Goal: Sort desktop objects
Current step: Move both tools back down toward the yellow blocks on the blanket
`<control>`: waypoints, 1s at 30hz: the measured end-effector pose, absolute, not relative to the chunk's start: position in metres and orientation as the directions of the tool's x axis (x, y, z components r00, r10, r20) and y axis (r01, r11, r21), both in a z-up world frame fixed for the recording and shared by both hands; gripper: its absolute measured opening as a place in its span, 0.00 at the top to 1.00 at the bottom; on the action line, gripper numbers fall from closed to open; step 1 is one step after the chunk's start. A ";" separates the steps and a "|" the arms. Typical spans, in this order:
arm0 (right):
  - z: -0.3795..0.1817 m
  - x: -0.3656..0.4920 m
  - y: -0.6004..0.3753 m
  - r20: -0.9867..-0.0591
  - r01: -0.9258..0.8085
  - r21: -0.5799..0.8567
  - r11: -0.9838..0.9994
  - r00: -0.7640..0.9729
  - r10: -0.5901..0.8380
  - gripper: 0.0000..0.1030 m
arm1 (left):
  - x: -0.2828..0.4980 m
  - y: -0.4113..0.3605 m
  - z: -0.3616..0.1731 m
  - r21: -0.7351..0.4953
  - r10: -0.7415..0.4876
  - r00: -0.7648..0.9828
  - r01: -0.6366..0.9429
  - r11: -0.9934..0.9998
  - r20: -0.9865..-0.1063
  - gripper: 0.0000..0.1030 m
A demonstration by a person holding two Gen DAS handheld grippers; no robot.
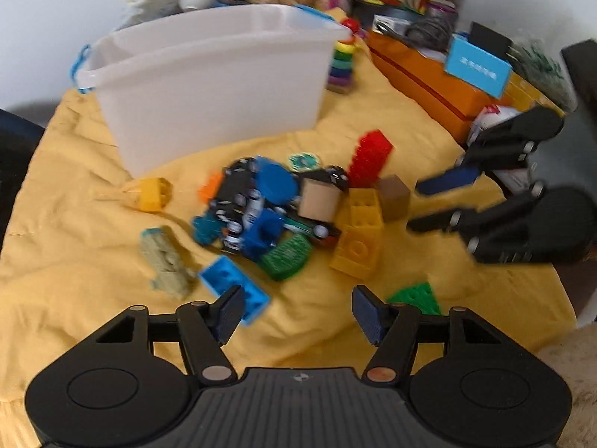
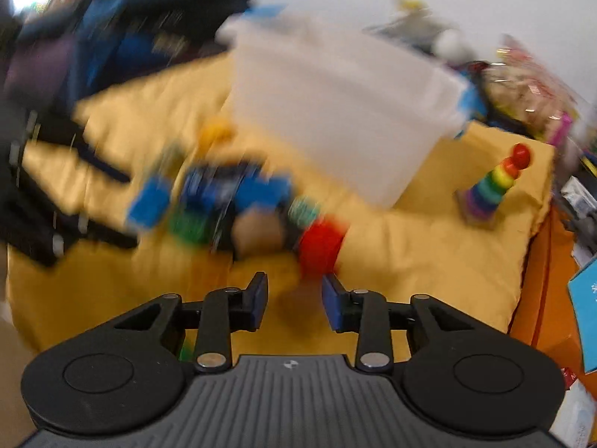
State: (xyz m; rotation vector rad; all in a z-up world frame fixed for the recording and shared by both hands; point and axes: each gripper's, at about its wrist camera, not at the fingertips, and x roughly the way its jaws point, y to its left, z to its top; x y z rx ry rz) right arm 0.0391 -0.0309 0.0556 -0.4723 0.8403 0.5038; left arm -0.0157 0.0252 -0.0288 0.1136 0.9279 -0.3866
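A heap of toys lies on the yellow cloth (image 1: 67,231): a red brick stack (image 1: 369,156), yellow bricks (image 1: 360,239), wooden cubes (image 1: 321,199), toy cars (image 1: 238,201), a blue brick (image 1: 235,287) and green pieces (image 1: 287,257). A white plastic bin (image 1: 212,86) stands behind the heap. My left gripper (image 1: 294,311) is open and empty, just short of the heap. My right gripper (image 1: 436,201) is open at the heap's right side. In the blurred right wrist view my right gripper (image 2: 294,300) is open and empty in front of the red brick stack (image 2: 321,246).
A rainbow ring stacker (image 1: 341,67) stands right of the bin and also shows in the right wrist view (image 2: 492,186). An orange box (image 1: 429,78) with clutter lines the right edge. Bags and toys pile up behind the bin. A beige toy (image 1: 166,261) lies at the left.
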 end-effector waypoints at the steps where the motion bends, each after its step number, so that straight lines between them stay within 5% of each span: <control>1: 0.049 0.034 -0.030 -0.806 -0.605 -0.194 0.772 0.547 0.226 0.66 | -0.017 0.023 -0.029 -0.068 -0.275 0.534 0.376 0.924 -0.800 0.35; 13: 0.016 0.041 -0.005 -0.810 -0.696 -0.312 0.647 0.550 0.201 0.72 | -0.023 0.001 -0.031 -0.050 -0.287 0.506 0.431 0.901 -0.814 0.35; 17: 0.019 0.042 -0.006 -0.769 -0.725 -0.342 0.597 0.582 0.266 0.60 | -0.009 -0.012 -0.036 -0.038 -0.286 0.484 0.459 0.887 -0.827 0.35; 25: 0.011 0.031 0.001 -0.734 -0.788 -0.496 0.364 0.605 0.308 0.57 | 0.019 -0.019 -0.045 -0.114 -0.340 0.426 0.474 0.873 -0.839 0.40; 27: 0.007 0.033 0.002 -0.756 -0.805 -0.485 0.342 0.582 0.299 0.67 | 0.027 -0.019 -0.049 -0.135 -0.345 0.411 0.460 0.878 -0.844 0.44; 30: 0.014 0.041 -0.009 -0.777 -0.814 -0.377 0.441 0.537 0.327 0.68 | 0.029 -0.018 -0.046 -0.138 -0.347 0.408 0.461 0.877 -0.844 0.44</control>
